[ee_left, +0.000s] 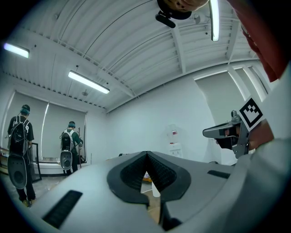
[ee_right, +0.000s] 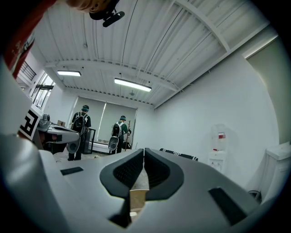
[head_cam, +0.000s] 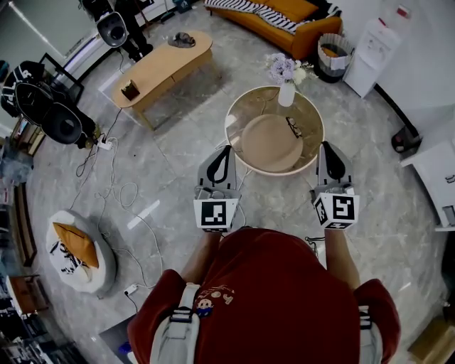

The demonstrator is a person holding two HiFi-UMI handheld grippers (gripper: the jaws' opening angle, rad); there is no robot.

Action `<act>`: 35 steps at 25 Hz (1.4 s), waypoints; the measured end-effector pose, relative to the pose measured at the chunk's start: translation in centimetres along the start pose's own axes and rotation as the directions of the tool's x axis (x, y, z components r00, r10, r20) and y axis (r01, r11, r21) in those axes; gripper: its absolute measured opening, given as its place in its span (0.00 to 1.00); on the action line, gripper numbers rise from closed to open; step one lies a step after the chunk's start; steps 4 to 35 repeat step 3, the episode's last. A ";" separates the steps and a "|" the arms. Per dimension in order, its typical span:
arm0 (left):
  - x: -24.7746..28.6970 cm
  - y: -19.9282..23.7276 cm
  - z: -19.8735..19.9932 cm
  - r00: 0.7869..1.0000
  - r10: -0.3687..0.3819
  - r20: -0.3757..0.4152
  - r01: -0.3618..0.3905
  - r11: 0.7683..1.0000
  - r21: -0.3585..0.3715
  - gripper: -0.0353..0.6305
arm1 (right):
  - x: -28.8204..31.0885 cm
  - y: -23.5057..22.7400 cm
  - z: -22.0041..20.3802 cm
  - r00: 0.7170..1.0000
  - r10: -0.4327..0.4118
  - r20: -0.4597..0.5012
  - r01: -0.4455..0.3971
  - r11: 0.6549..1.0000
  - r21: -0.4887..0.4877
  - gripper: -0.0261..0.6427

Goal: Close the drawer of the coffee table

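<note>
A round coffee table [head_cam: 233,117] with a glass top and a tan disc [head_cam: 270,142] beneath it stands just ahead of me. On it are a white vase of flowers [head_cam: 286,91] and a pair of glasses [head_cam: 293,128]. No drawer can be made out on it from above. My left gripper [head_cam: 226,152] is held level at the table's near left rim, and my right gripper [head_cam: 328,149] at its near right rim. Both are shut and empty, with the left gripper's [ee_left: 146,157] and the right gripper's [ee_right: 143,152] pads meeting at the tips. Neither touches the table.
An oblong wooden table [head_cam: 163,64] stands at the back left, an orange sofa [head_cam: 284,18], a bin [head_cam: 333,53] and a water dispenser [head_cam: 373,46] at the back. Speakers [head_cam: 60,121], floor cables [head_cam: 114,185] and a pouf [head_cam: 78,249] are at the left. Two people [ee_right: 82,123] stand far off.
</note>
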State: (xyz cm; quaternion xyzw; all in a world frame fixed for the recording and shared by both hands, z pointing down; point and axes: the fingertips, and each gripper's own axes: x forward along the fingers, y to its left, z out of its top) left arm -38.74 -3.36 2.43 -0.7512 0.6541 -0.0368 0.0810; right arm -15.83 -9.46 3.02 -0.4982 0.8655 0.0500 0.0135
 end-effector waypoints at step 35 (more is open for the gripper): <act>0.3 -0.1 -0.1 0.999 -0.006 -0.037 0.006 1.000 0.001 0.07 | 0.4 -0.1 -0.1 1.000 -0.002 0.004 0.002 1.000 0.001 0.08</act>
